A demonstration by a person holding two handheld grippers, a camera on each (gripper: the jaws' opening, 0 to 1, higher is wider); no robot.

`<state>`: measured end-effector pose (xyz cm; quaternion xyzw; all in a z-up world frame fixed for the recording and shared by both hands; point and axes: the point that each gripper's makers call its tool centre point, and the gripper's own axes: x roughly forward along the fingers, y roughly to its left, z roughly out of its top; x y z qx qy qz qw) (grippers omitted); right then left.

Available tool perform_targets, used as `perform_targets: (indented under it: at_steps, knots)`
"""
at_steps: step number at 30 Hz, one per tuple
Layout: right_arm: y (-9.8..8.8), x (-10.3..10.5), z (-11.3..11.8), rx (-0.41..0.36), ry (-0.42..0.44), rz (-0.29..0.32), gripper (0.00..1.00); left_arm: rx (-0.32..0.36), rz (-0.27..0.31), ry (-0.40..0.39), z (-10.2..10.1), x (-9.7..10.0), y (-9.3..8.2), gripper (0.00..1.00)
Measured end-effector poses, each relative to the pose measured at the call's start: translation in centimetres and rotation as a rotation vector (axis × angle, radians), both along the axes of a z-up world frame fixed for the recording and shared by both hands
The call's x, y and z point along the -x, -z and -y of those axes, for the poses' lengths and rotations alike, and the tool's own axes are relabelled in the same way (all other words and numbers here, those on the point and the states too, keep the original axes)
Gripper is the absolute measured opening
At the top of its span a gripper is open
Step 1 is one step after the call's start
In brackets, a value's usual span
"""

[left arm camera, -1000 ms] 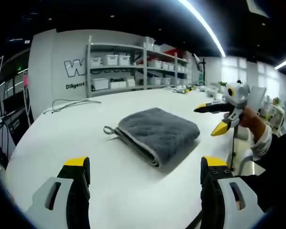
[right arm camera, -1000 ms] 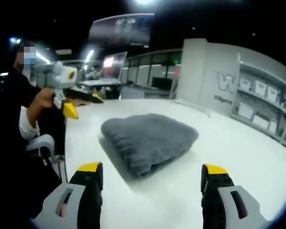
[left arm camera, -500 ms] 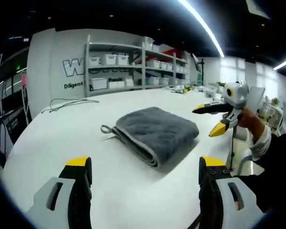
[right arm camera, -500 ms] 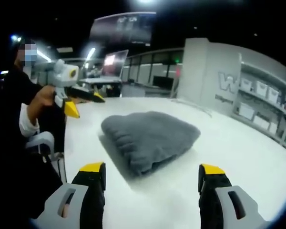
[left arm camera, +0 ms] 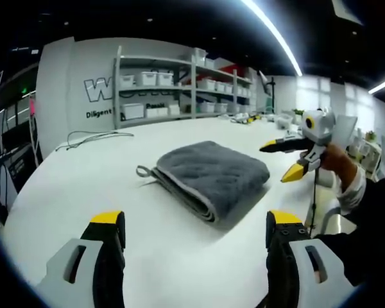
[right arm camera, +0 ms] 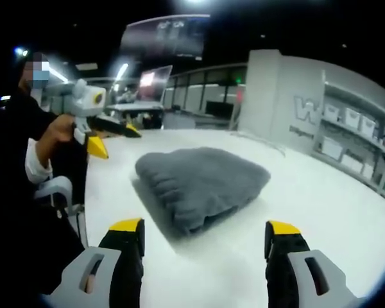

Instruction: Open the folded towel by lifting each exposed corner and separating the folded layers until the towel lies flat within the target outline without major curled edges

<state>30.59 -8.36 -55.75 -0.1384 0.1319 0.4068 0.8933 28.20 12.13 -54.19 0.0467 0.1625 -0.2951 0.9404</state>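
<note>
Towel (left arm camera: 212, 176), grey, thick pile, folded into a compact stack of several layers; lies on a white table (left arm camera: 83, 179), roughly mid-surface, with bare tabletop on all sides. No target outline can be made out on the table.

Orientation, left gripper view: stacked layer edges run along the near-left side, from a small hanging loop (left arm camera: 143, 172) at the left corner down toward the near-right corner. The long axis looks to run that same way, though the fisheye makes this uncertain. The rounded fold bulges on the far-right side. In the right gripper view the towel (right arm camera: 202, 183) shows its soft ribbed end nearest the camera, top surface domed.

Left gripper (left arm camera: 194, 239): jaws spread wide, holding nothing, near the table short of the towel and aimed at its layered edge. Probably held so because the exposed corners and the loop are on that side.

Right gripper (right arm camera: 205, 245): jaws likewise parted and empty, held back from the towel's opposite side. Seen from the left gripper view it hangs in a hand above the table's right margin, yellow tips pointing inward at the towel.

Judgement: unfolding not yet begun; both tools flank the towel, none touching it.

Background: shelving with white bins (left arm camera: 179, 86); cable (left arm camera: 93, 138) on far table.
</note>
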Motion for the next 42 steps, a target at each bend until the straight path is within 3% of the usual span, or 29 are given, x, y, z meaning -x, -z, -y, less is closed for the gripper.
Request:
perform_targets:
  at_steps: [24, 32, 37, 42]
  knots:
    - [0.5, -0.3, 0.0, -0.008, 0.007, -0.02, 0.72, 0.031, 0.011, -0.015, 0.0, -0.5, 0.3, 0.85]
    - [0.8, -0.6, 0.2, -0.006, 0.01, -0.028, 0.71, 0.031, 0.007, -0.005, 0.8, -0.4, 0.6, 0.85]
    - [0.7, -0.8, 0.4, -0.007, 0.013, -0.028, 0.71, 0.029, 0.043, -0.036, 1.1, -0.9, 0.5, 0.85]
    - [0.5, -0.9, 0.6, -0.011, 0.015, -0.023, 0.7, 0.014, 0.023, -0.014, 1.8, -1.3, 1.2, 0.85]
